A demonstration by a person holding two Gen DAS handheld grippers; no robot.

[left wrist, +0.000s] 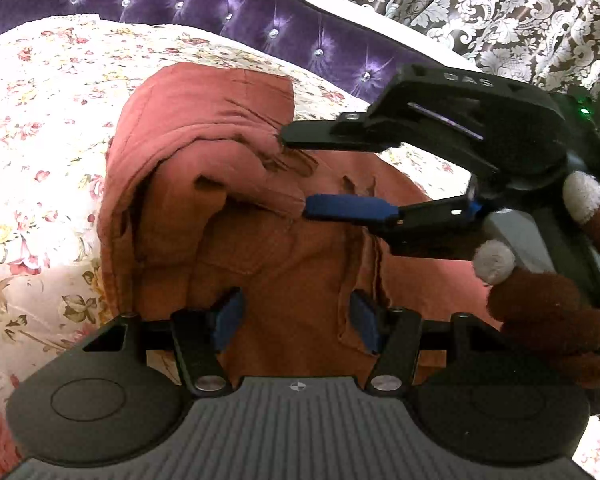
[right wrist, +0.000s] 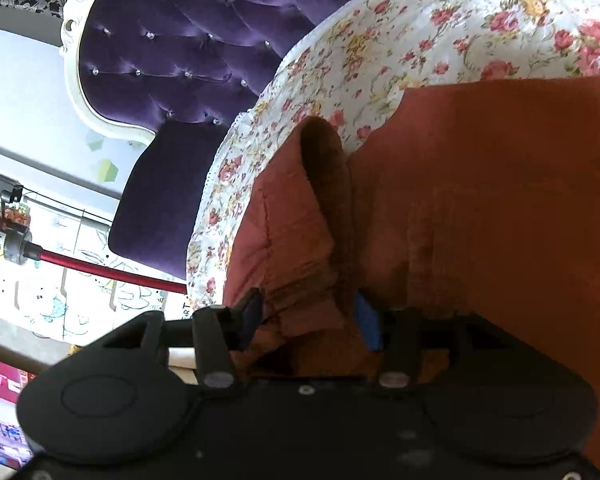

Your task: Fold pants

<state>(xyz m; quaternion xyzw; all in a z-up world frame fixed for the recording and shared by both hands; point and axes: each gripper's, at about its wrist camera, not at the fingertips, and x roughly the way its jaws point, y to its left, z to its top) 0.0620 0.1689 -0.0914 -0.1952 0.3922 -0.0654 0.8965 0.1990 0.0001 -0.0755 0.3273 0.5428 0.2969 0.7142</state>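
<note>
Rust-red pants [left wrist: 204, 120] lie folded over in a thick bundle on a floral bedspread [left wrist: 40, 120]. My left gripper [left wrist: 296, 320] sits low over the near part of the pants, jaws apart, with flat cloth spanning the gap and no visible pinch. My right gripper [left wrist: 296, 174] reaches in from the right at the folded flap, one black finger above the flap and the blue pad [left wrist: 348, 210] at its edge, wide apart. In the right wrist view, a raised fold of the pants [right wrist: 480, 200] stands loosely between the right gripper [right wrist: 310, 316] fingers.
A purple tufted headboard [left wrist: 180, 0] rises behind the bed, patterned curtains [left wrist: 500, 12] beside it. A hand in a fuzzy brown glove [left wrist: 548, 308] holds the right gripper. Past the bed edge [right wrist: 220, 200] lies a red vacuum tube [right wrist: 100, 268] on a patterned floor mat.
</note>
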